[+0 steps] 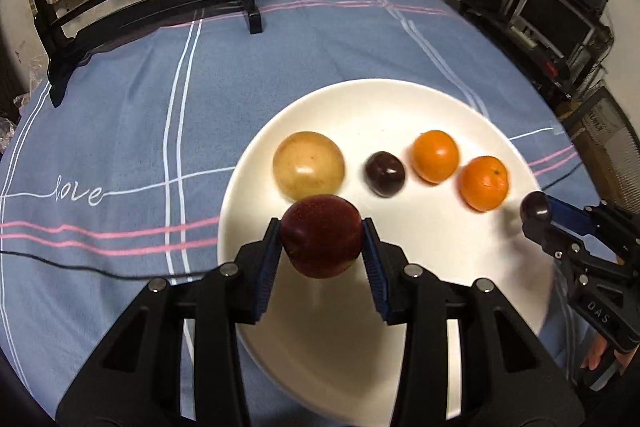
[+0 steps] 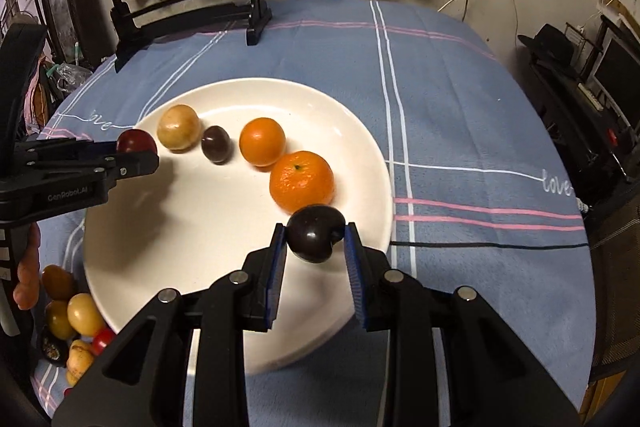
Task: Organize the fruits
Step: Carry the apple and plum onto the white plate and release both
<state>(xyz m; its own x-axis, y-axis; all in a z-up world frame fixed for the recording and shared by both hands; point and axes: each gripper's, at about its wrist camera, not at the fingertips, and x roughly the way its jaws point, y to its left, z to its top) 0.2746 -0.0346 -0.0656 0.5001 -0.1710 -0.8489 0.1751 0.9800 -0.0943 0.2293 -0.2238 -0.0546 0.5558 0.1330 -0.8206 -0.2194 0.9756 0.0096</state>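
Gleaming red apple (image 1: 320, 241) and dark plum (image 2: 316, 233), both clamped.

Right tongs (image 2: 316, 241) grip dark plum (image 2: 314, 233) over plate (image 2: 360, 139)

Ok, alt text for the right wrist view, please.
The right gripper holds a dark plum over a white plate bearing four fruits in a row. At left, the left gripper carries a red fruit.

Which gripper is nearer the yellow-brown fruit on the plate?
Left. The left gripper, shut on a red apple, hangs just beside the yellow-brown fruit. The right gripper, holding a dark plum, is past both oranges at the row's other end.
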